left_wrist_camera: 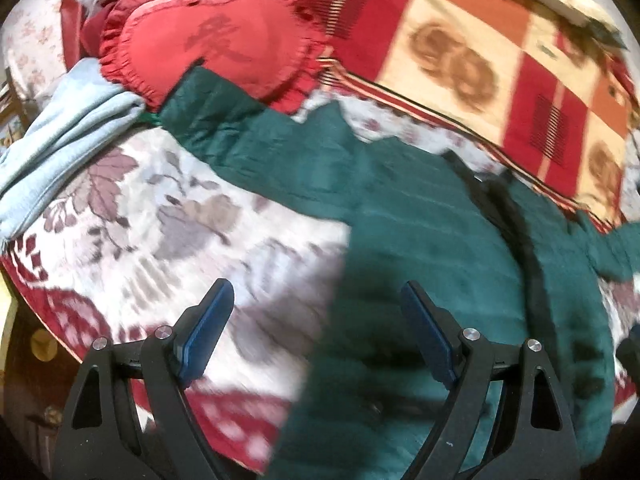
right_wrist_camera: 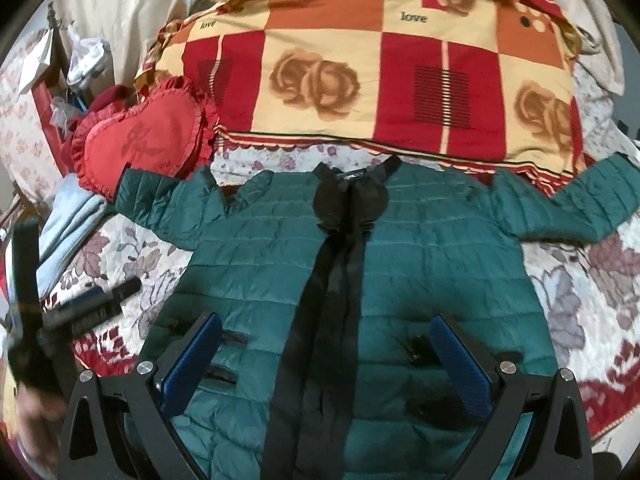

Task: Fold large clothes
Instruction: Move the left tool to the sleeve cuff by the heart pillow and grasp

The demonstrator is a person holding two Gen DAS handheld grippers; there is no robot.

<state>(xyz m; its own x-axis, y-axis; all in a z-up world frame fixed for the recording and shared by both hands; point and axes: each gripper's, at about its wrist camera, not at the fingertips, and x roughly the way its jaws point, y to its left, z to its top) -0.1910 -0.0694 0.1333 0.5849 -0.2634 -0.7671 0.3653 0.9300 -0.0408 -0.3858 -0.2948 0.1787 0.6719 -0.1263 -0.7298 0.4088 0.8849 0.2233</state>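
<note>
On the bed (right_wrist_camera: 580,280), over a floral bedspread, a green quilted jacket (right_wrist_camera: 420,248) lies flat, front up, its black zipper strip (right_wrist_camera: 332,280) running down the middle and both sleeves spread sideways. Above its collar sits a red and cream patterned pillow (right_wrist_camera: 360,80); a red heart-shaped cushion (right_wrist_camera: 140,148) touches the end of one sleeve, with folded pale blue cloth (right_wrist_camera: 68,216) beside it. Over the jacket's lower half hovers the right gripper (right_wrist_camera: 326,344), jaws wide apart and holding nothing. Off the jacket's edge, the left gripper (left_wrist_camera: 318,320) hangs over jacket and bedspread, jaws likewise apart and bare.
</note>
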